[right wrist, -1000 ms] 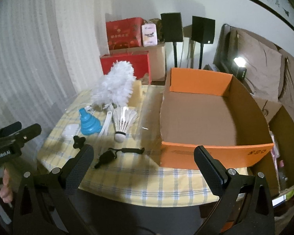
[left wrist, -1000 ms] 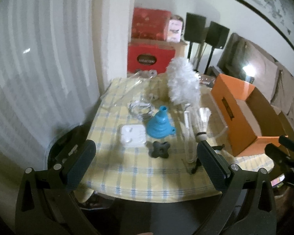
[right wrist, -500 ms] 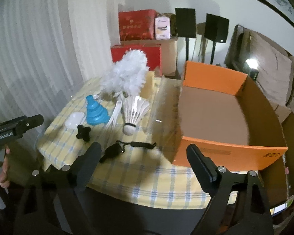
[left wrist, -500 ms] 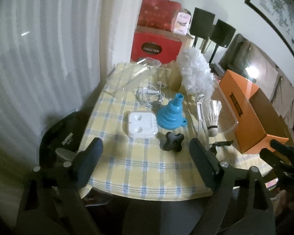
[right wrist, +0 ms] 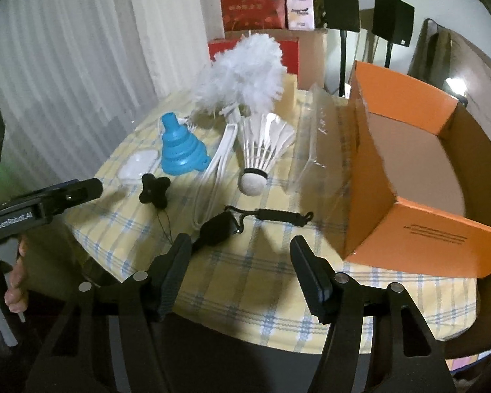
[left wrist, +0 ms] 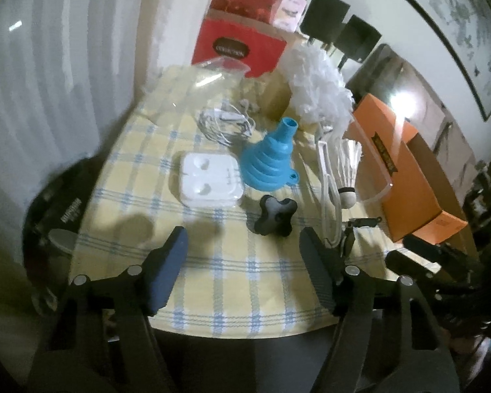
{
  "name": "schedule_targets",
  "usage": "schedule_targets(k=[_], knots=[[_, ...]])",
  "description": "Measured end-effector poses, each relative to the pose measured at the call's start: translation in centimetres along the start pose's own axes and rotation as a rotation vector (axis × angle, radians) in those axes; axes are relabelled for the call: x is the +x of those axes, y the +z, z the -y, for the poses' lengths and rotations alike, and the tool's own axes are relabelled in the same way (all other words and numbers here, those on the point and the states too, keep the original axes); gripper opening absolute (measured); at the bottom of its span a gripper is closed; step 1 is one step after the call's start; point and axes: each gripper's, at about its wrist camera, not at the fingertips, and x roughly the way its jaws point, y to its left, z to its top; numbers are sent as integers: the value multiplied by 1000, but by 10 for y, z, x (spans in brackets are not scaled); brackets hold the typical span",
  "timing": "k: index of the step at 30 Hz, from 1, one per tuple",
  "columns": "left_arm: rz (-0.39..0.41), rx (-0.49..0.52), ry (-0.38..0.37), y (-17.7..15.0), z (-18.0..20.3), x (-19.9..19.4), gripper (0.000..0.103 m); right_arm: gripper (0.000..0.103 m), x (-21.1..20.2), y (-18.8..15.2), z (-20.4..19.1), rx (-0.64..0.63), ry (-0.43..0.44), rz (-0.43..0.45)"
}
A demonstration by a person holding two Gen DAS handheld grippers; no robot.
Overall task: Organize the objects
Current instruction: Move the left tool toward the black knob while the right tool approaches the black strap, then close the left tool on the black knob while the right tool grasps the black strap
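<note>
- Right now the things to sort lie loose on my yellow checked tablecloth [left wrist: 219,271], none of them in the orange cardboard box [right wrist: 406,150] yet
- Nearest my left gripper [left wrist: 244,265] is the black star-shaped knob [left wrist: 275,216]; just behind it stands the blue collapsible funnel [left wrist: 271,160], wide end down, spout tilted away
- Beside the funnel, toward the curtain, lies the white earphone case [left wrist: 209,178], and behind that a coil of white earphone cable [left wrist: 224,121]
- On the funnel's other side the white feather duster [right wrist: 242,72] lies with its long looped handle pointing toward me, and the shuttlecock [right wrist: 262,150] rests just beside the handle, cork end toward me
- Closest to my right gripper [right wrist: 240,270] is a black key fob on a lanyard strap [right wrist: 242,221], lying flat near the table's front edge
- The box stands open-topped at the table's right side, with a clear plastic sheet [right wrist: 317,131] leaning against its wall
- My left gripper's jaws stand about half apart with nothing between them (they have just been closing), above the cloth in front of the knob
- My right gripper is the same: half apart, just been closing, holding nothing, above the front edge of the cloth near the fob
- Behind the table stand red gift boxes [right wrist: 255,5] and two black speakers on stands [right wrist: 340,5]
</note>
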Motion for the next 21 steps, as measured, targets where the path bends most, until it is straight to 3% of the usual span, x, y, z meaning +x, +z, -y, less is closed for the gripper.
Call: schedule_targets(k=[8, 12, 21], knots=[[-33, 26, -46, 4, 10, 24, 55, 65, 18, 1, 1, 7, 13, -30], [-64, 25, -72, 6, 12, 38, 46, 64, 27, 0, 1, 22, 41, -45], [-94, 14, -121, 5, 12, 53, 40, 50, 44, 1, 6, 80, 116, -84]])
